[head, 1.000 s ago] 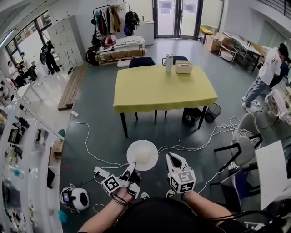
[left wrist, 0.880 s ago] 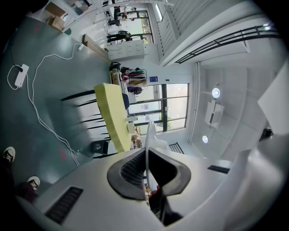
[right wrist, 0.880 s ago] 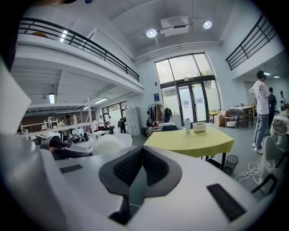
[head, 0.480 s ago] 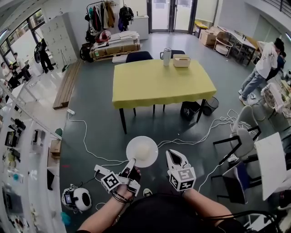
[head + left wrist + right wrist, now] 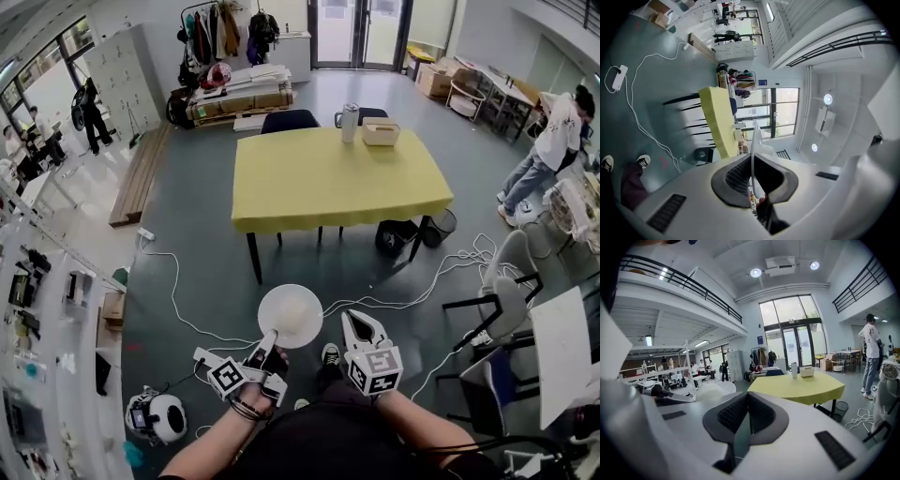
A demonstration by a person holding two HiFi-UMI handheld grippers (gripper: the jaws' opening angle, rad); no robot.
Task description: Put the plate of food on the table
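Note:
A white plate (image 5: pixel 291 316) with a pale mound of food hangs level over the grey floor, and my left gripper (image 5: pixel 267 339) is shut on its near rim. In the left gripper view the plate (image 5: pixel 754 138) shows edge-on, pinched between the dark pads of that gripper (image 5: pixel 752 161). My right gripper (image 5: pixel 359 328) hovers just right of the plate, shut and holding nothing; in its own view that gripper (image 5: pixel 749 401) has its pads together and the plate (image 5: pixel 715 390) sits to the left. The yellow table (image 5: pixel 337 178) stands ahead, well beyond the plate.
On the table's far end stand a tall mug (image 5: pixel 349 125) and a beige box (image 5: pixel 380 134), with a dark chair (image 5: pixel 289 120) behind. Cables (image 5: pixel 187 309) trail across the floor. A bin (image 5: pixel 439 230), chairs (image 5: pixel 497 300) and a person (image 5: pixel 548 150) are at the right.
A shoe has come into view on the floor between the grippers. The plate stays in the left gripper's hold, and both grippers keep their places in the view.

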